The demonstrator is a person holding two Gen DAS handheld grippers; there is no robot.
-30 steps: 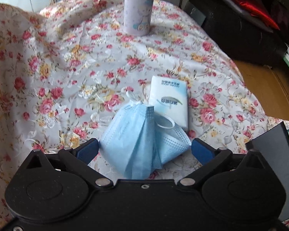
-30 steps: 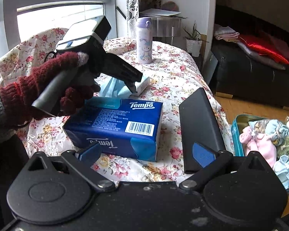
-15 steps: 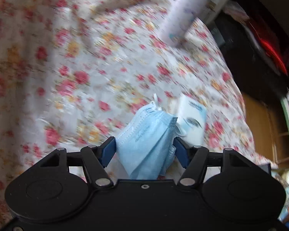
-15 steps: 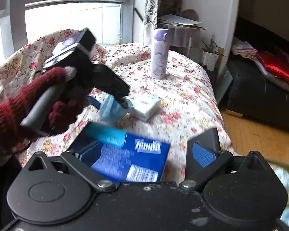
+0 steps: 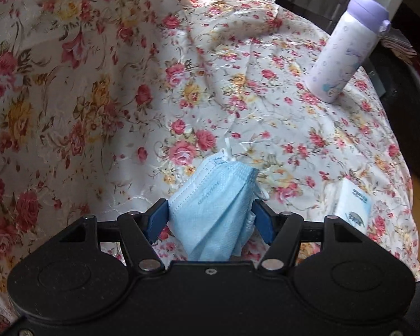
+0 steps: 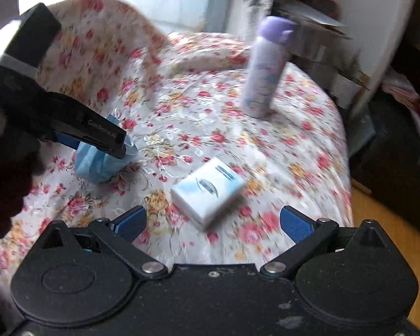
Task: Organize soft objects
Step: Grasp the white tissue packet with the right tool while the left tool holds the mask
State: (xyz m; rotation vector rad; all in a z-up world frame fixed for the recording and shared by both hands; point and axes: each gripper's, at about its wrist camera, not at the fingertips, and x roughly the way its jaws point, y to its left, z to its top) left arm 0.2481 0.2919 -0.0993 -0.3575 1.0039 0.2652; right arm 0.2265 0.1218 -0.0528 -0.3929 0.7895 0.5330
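My left gripper [image 5: 210,218] is shut on a light blue face mask [image 5: 215,210], folded and held above the floral cloth. In the right wrist view the left gripper [image 6: 109,145] holds the mask [image 6: 95,165] at the left. A small white tissue pack [image 6: 207,187] lies on the cloth in front of my right gripper [image 6: 212,224], which is open and empty just short of it. The pack also shows at the right edge of the left wrist view [image 5: 352,204].
A lilac bottle [image 5: 341,56] stands upright at the back of the floral-covered table [image 5: 98,98]; it also shows in the right wrist view [image 6: 263,75]. The table edge drops to a wooden floor [image 6: 378,238] on the right. Dark furniture [image 6: 392,154] stands beyond.
My left gripper closed on the mask and lifted it to the left. My right gripper swung away from the blue Tempo pack and black object and now faces the white tissue pack.
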